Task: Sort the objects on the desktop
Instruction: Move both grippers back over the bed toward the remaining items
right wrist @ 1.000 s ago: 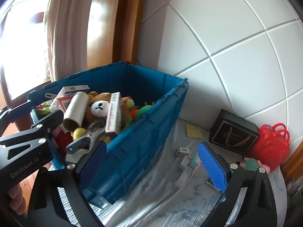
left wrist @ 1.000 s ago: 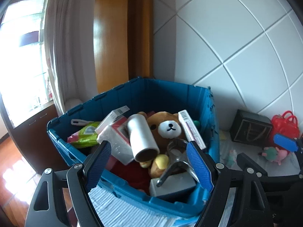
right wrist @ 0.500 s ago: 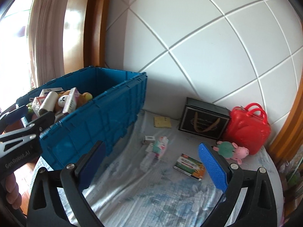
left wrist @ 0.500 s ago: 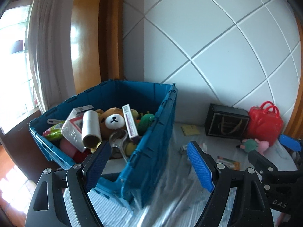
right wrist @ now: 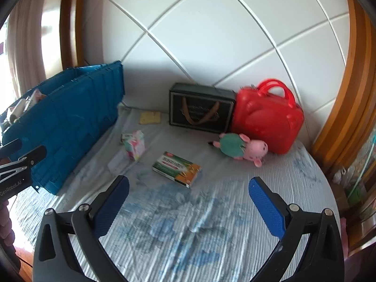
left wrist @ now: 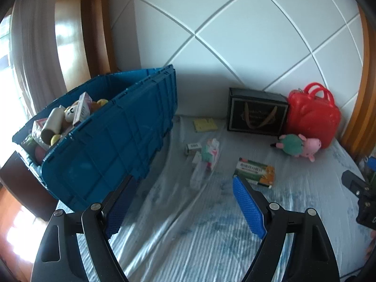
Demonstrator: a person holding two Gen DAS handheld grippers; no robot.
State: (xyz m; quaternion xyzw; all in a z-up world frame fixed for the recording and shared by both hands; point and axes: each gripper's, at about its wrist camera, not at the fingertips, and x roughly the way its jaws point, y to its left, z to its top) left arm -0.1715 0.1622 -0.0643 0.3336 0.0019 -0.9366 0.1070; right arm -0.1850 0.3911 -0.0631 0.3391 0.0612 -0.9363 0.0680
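A blue crate (left wrist: 112, 136) heaped with toys and boxes, a teddy bear (left wrist: 70, 111) and a cardboard roll (left wrist: 52, 123) among them, stands at the left edge of a bench (right wrist: 188, 223) covered with a blue-patterned cloth. Just right of the crate, a yellow notepad (right wrist: 150, 117) lies by the back wall, with a small white box (left wrist: 193, 147) and a pink-and-green packet (right wrist: 135, 144) in front of it. A flat green-and-orange box (right wrist: 177, 168) lies near the middle of the bench. At the back edge a black gift box (right wrist: 202, 107) stands upright against the wall, touching a red toy case (right wrist: 268, 119) towards the back right corner. A pink pig plush in a green dress (right wrist: 239, 146) lies on its side in front of both, its head against the case. The left tool (left wrist: 185, 202) hovers over the cloth beside the crate, its blue pads apart and empty. The right tool (right wrist: 188, 197) hangs above the front of the bench, its jaws just opened to their widest, nothing between them; the green-and-orange box lies just beyond the tips.
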